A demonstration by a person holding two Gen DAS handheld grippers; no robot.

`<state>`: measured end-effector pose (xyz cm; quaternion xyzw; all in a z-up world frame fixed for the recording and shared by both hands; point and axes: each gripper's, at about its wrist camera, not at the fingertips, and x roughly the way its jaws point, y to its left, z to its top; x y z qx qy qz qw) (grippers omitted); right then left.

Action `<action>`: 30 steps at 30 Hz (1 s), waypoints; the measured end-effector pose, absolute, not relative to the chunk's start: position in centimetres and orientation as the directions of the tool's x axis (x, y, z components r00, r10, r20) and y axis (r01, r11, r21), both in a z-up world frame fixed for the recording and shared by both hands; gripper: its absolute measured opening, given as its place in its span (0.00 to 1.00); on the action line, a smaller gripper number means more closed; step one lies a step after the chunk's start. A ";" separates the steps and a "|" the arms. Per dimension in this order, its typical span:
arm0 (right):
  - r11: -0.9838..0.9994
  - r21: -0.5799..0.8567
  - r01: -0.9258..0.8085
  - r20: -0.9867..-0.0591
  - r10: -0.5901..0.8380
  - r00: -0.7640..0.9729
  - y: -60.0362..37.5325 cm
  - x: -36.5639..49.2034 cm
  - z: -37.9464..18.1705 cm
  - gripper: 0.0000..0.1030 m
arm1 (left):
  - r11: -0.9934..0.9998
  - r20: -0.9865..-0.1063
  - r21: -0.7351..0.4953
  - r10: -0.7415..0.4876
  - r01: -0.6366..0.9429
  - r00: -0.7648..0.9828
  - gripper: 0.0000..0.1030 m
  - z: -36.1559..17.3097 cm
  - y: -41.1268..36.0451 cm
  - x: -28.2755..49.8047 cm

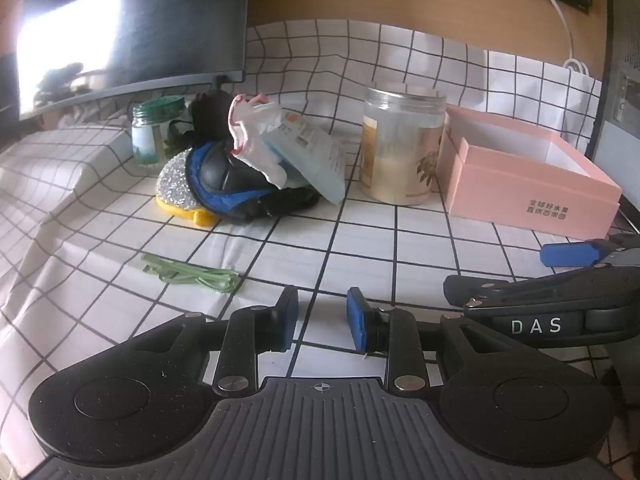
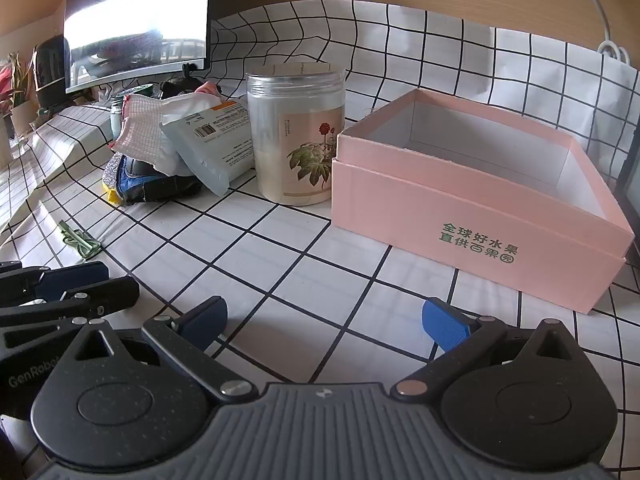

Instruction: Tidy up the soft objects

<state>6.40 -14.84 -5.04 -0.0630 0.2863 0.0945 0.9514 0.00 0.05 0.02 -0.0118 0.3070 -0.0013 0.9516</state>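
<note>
Left wrist view: the left gripper (image 1: 322,316) is seen with jaws narrowly parted and empty, the right gripper (image 2: 324,320) with jaws spread wide and empty. The heap of soft objects (image 1: 244,168) lies beside the plastic jar (image 1: 402,144), with the open pink box (image 2: 472,196) beyond the jar. The leaning wipes pack (image 1: 316,152) could be dislodged, or the jar knocked, if the heap is pulled carelessly.

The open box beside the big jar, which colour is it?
Pink outside, white inside; the box shows best in the right wrist view.
</note>
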 end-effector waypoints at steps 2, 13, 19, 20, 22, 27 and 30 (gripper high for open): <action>0.974 -0.065 -0.216 -0.557 0.144 0.818 -14.8 6.4 -5.0 1.00 | 1.000 -0.584 -0.020 -0.008 -0.005 0.811 0.30 0.0 0.0 0.0; 0.974 -0.065 -0.216 -0.557 0.144 0.818 -14.8 6.4 -5.0 1.00 | 1.000 -0.585 -0.016 -0.005 -0.005 0.811 0.30 0.0 0.1 0.0; 0.974 -0.065 -0.216 -0.557 0.144 0.818 -14.8 6.4 -5.0 1.00 | 1.000 -0.585 -0.014 -0.004 -0.005 0.811 0.30 0.0 0.0 0.0; 0.974 -0.065 -0.216 -0.557 0.144 0.818 -14.8 6.4 -5.0 1.00 | 1.000 -0.585 -0.014 -0.004 -0.005 0.811 0.30 0.0 0.0 0.0; 0.974 -0.065 -0.216 -0.557 0.144 0.818 -14.8 6.4 -5.0 1.00 | 1.000 -0.585 -0.014 -0.004 -0.005 0.811 0.30 0.0 0.0 0.0; 0.974 -0.065 -0.216 -0.557 0.144 0.818 -14.8 6.4 -5.1 1.00 | 1.000 -0.584 -0.013 -0.003 -0.005 0.811 0.30 0.0 0.0 0.0; 0.974 -0.065 -0.216 -0.557 0.144 0.818 -14.8 6.4 -5.1 1.00 | 1.000 -0.584 -0.013 -0.003 -0.005 0.811 0.30 0.0 0.0 0.0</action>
